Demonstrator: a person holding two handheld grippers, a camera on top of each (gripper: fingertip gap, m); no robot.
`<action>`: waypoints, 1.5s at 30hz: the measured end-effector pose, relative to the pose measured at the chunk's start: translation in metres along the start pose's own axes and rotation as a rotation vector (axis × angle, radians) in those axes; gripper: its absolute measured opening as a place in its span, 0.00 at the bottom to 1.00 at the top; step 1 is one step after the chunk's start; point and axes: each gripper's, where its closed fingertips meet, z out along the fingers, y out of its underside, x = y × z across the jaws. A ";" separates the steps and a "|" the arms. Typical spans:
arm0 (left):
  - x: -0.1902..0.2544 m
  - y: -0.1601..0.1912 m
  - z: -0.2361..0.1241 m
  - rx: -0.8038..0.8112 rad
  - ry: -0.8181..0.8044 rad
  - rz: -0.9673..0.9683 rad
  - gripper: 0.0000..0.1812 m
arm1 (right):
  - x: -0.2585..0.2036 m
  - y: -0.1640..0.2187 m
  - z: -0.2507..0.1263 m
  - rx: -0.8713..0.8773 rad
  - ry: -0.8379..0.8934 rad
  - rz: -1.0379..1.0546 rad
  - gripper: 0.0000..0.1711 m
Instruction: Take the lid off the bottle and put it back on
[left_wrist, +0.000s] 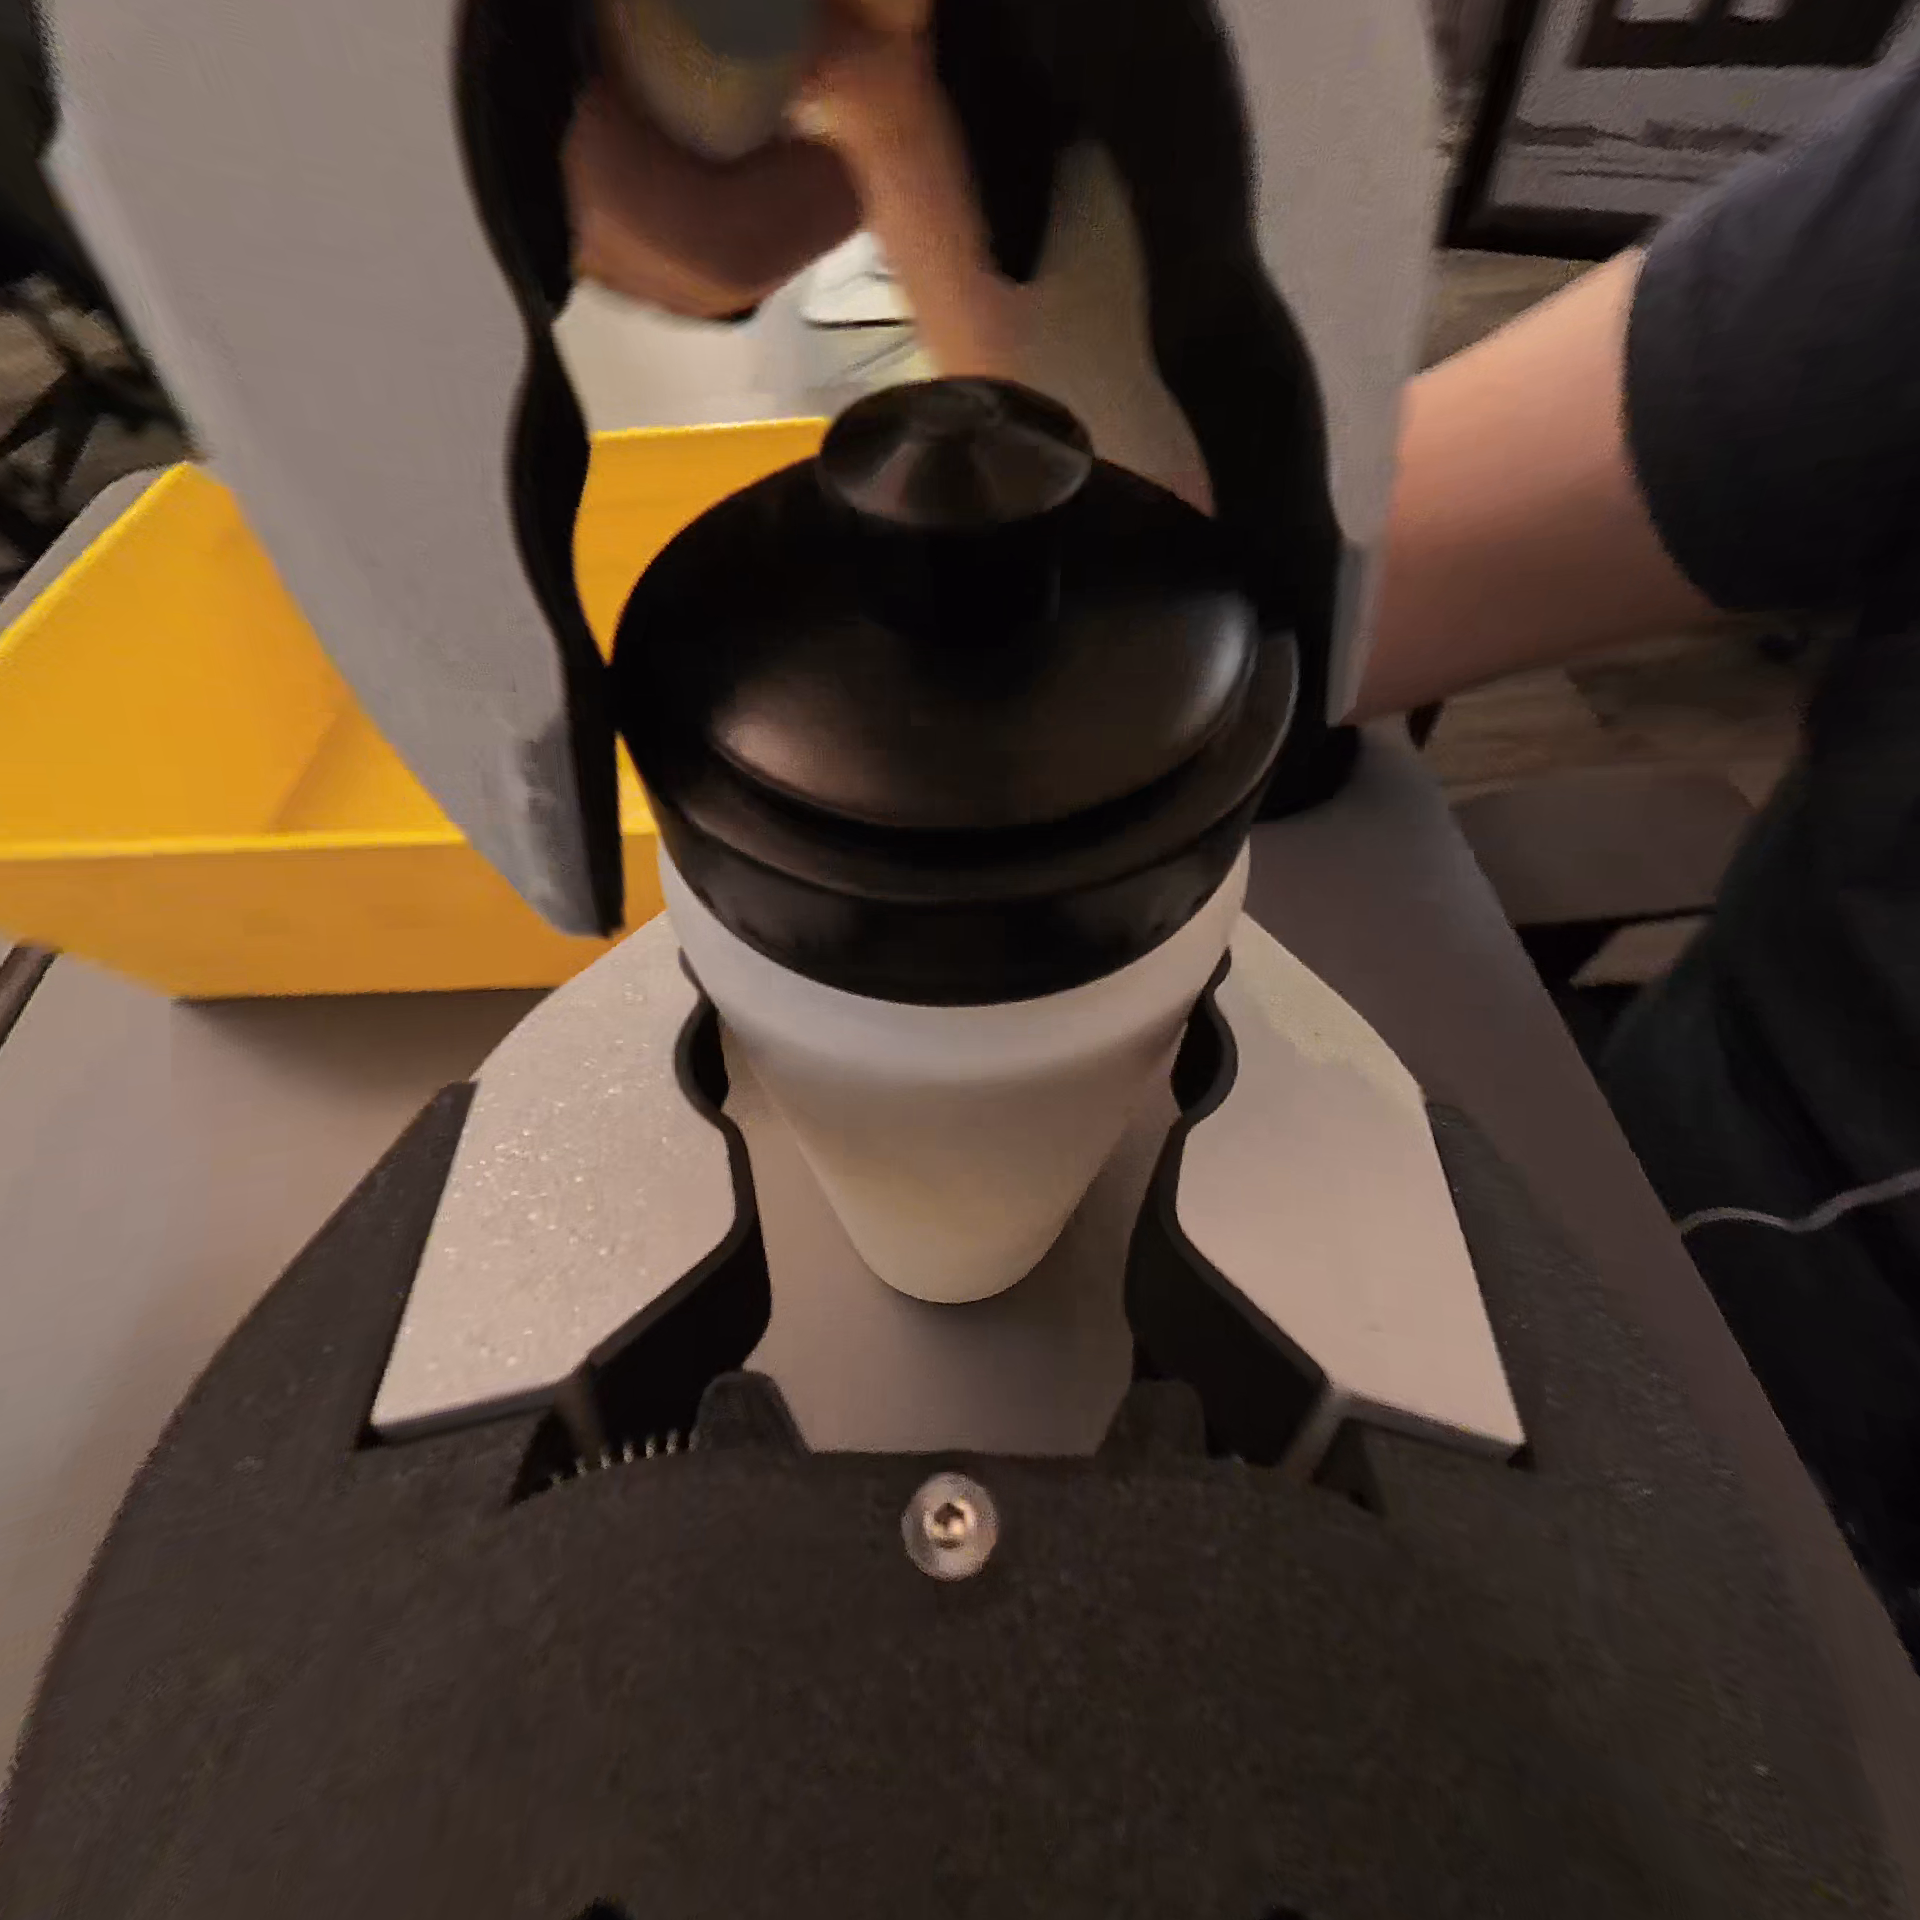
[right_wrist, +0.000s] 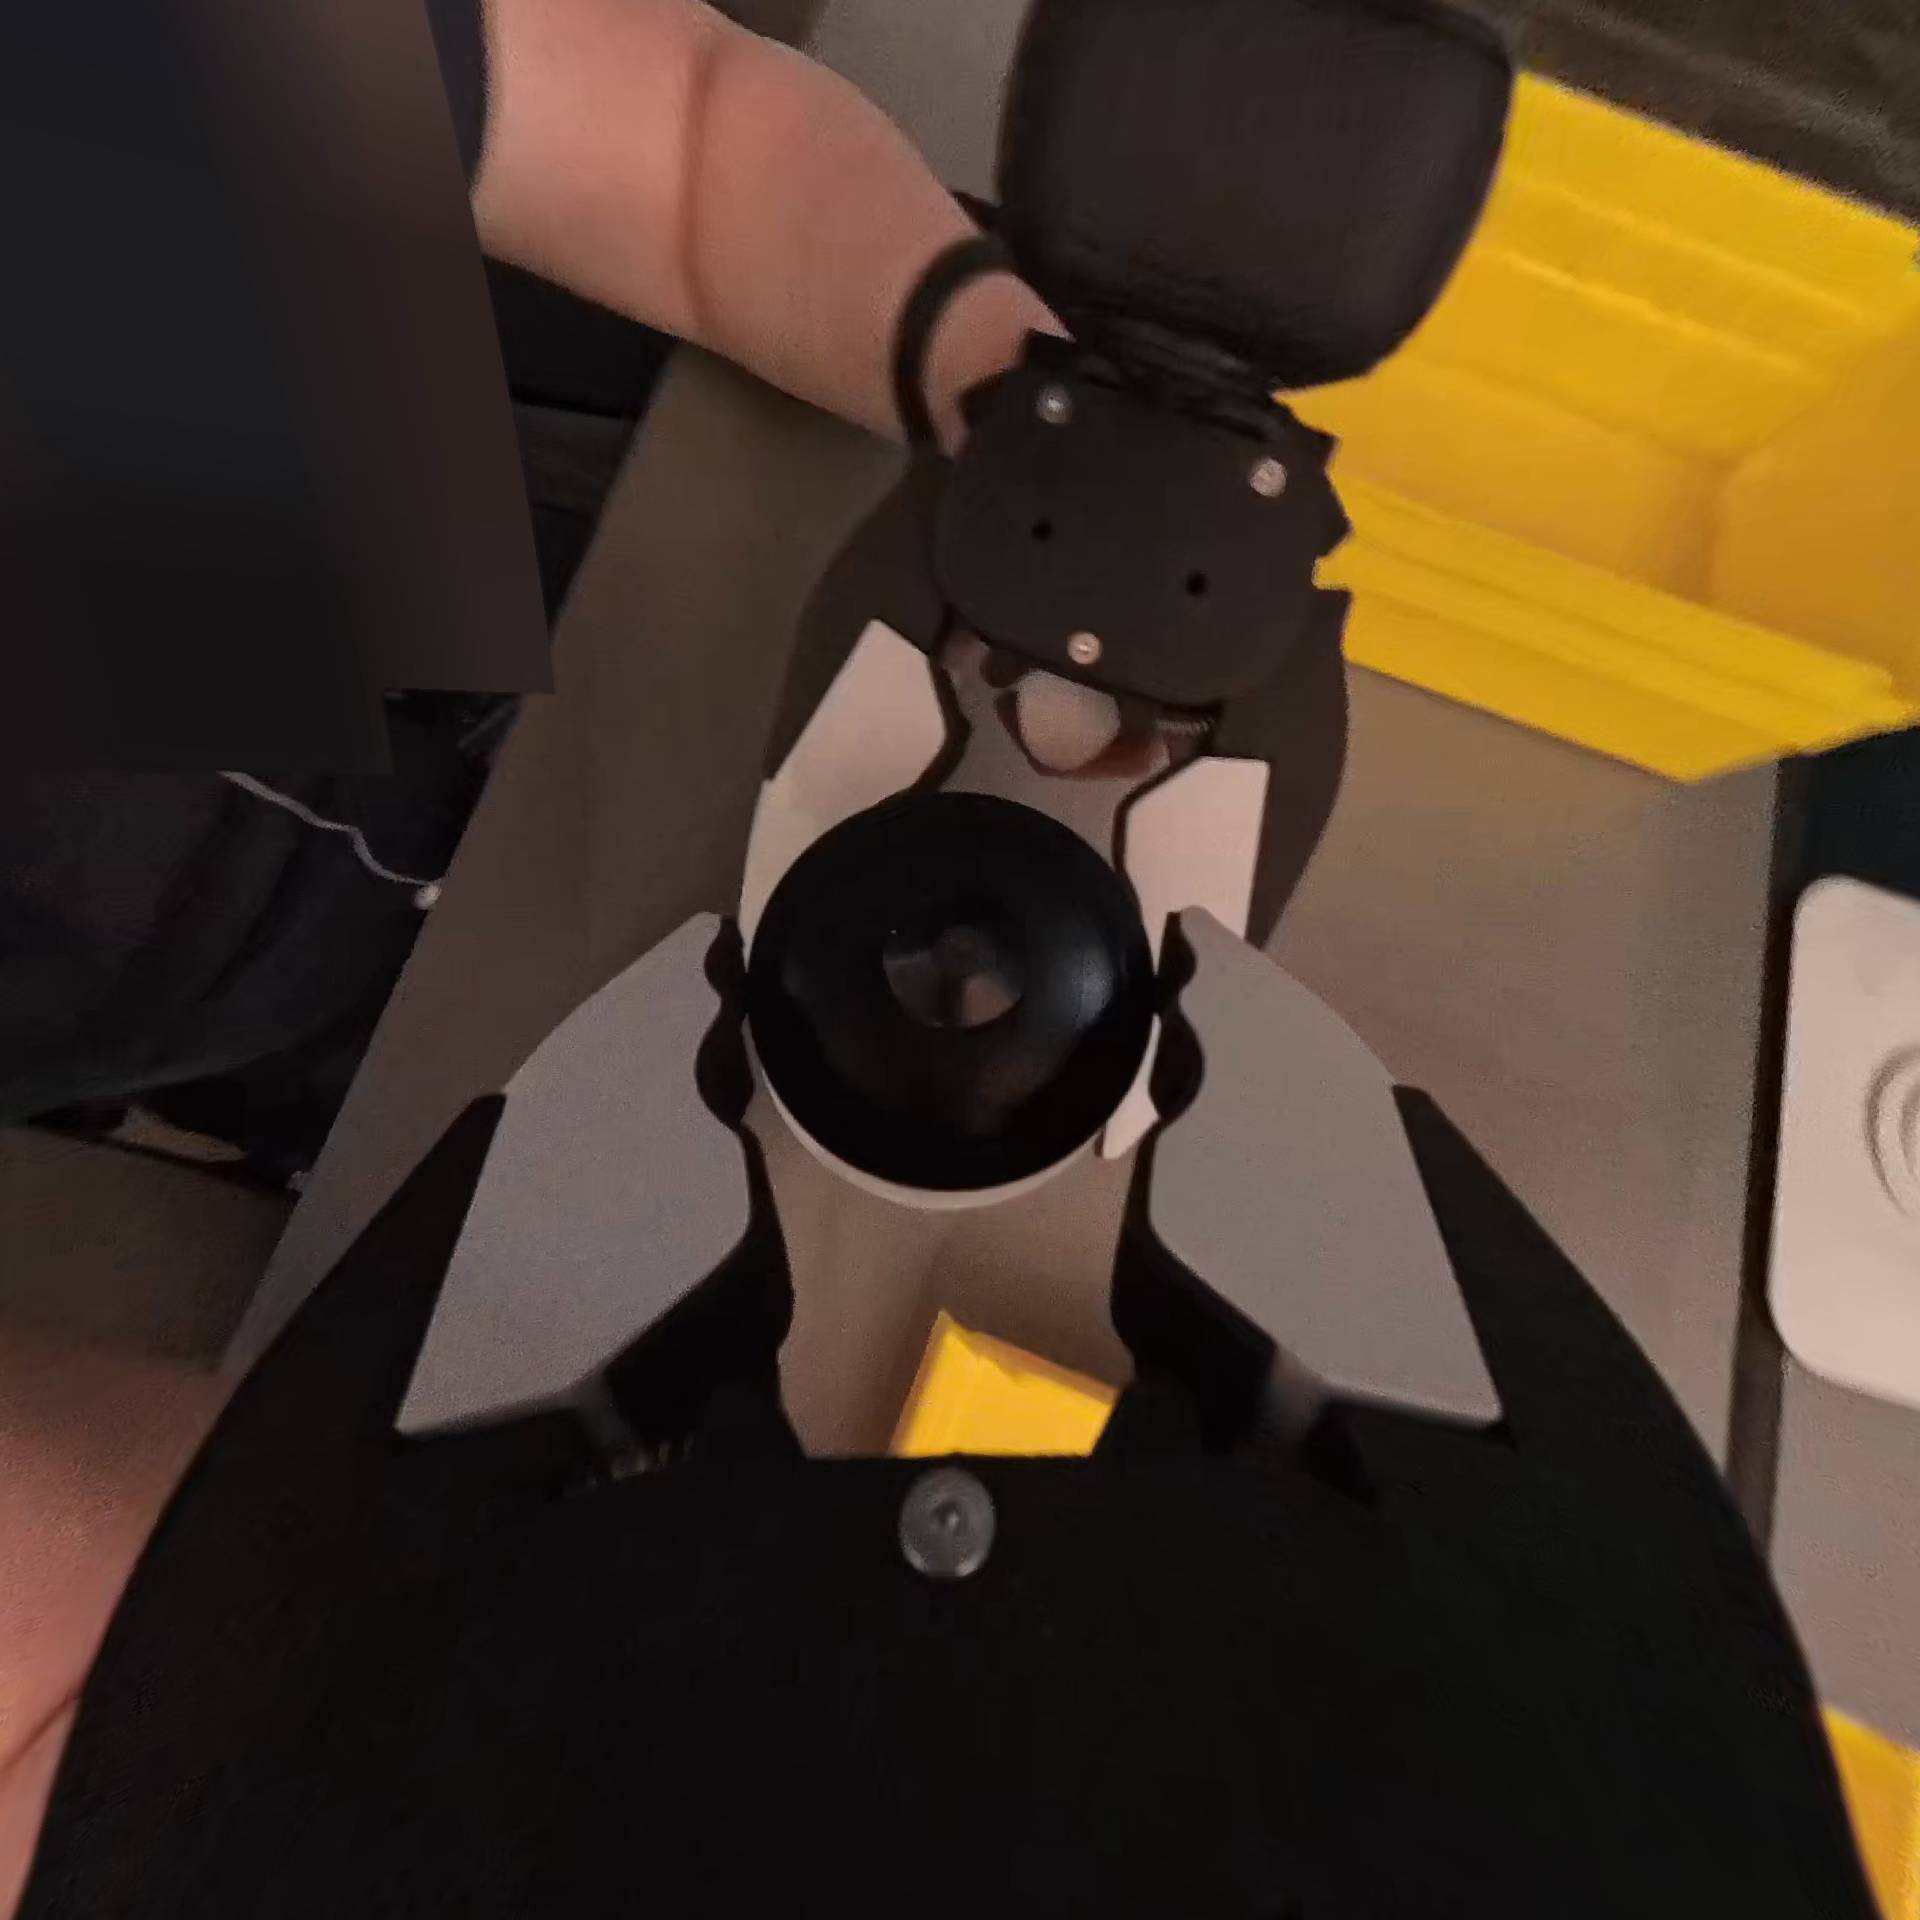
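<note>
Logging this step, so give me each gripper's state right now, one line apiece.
Left gripper: shut on the white bottle, below the lid.
Right gripper: shut on the black lid, which sits on the bottle.

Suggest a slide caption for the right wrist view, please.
Right tool closed around the black lid from above; left tool grips the white bottle.

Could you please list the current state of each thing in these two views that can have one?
bottle: upright on the table, held at its white body by the left gripper.
lid: on the bottle, not off yet.
right gripper: above the bottle, fingers closed on the lid's sides.
yellow bin: open-topped; the part in view looks empty.
</note>
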 end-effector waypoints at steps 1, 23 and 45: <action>0.007 -0.001 0.001 0.000 0.035 0.008 0.48 | -0.010 -0.003 -0.001 0.042 -0.071 -0.041 0.45; -0.020 0.004 -0.005 -0.003 -0.077 -0.064 0.47 | 0.019 0.017 -0.004 -0.137 0.136 0.148 0.45; -0.052 0.009 -0.011 0.021 -0.251 -0.165 0.47 | 0.053 0.012 -0.002 -0.051 0.240 0.379 0.44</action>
